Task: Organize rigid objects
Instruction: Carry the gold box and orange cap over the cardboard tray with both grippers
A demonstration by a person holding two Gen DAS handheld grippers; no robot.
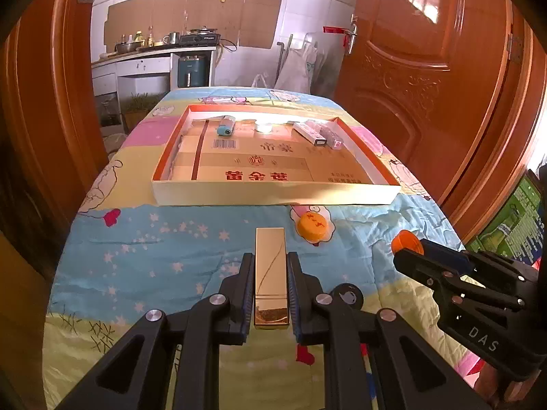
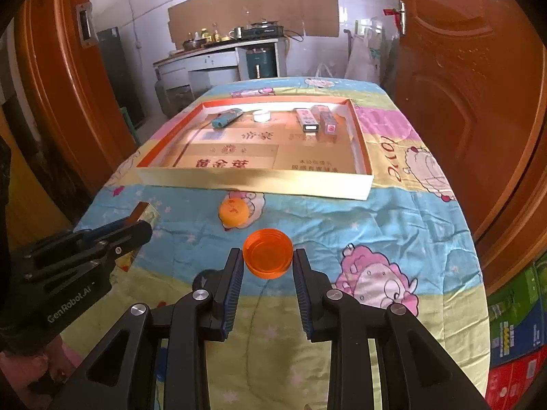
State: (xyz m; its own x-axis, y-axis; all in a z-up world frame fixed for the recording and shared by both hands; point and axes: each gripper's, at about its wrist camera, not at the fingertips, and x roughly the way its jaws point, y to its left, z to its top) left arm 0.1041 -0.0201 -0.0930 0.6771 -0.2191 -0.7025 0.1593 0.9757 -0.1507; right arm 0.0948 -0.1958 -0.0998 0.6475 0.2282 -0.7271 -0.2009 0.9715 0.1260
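In the left wrist view, the left gripper (image 1: 270, 266) fills the lower centre of the frame, its two fingers pressed against the long sides of a gold rectangular bar (image 1: 270, 273). The bar points straight up the frame toward the shallow cardboard tray (image 1: 273, 194) in the middle. Just above and to the right of the bar's far end, an orange cap (image 1: 312, 227) lies on the cartoon-print cloth (image 1: 154, 246), apart from both grippers.

In the right wrist view, the right gripper (image 2: 268, 261) sits at lower centre, its fingers closed on either side of an orange round lid (image 2: 268, 253), open side up, held between the tips. The other cap lies above and slightly left of it, just short of the tray's near wall.

Along the tray's far edge, in the upper middle of the frame, lie a blue lighter (image 2: 226, 119), a small white cup (image 2: 261, 115) and two small boxes (image 2: 318, 121) side by side.
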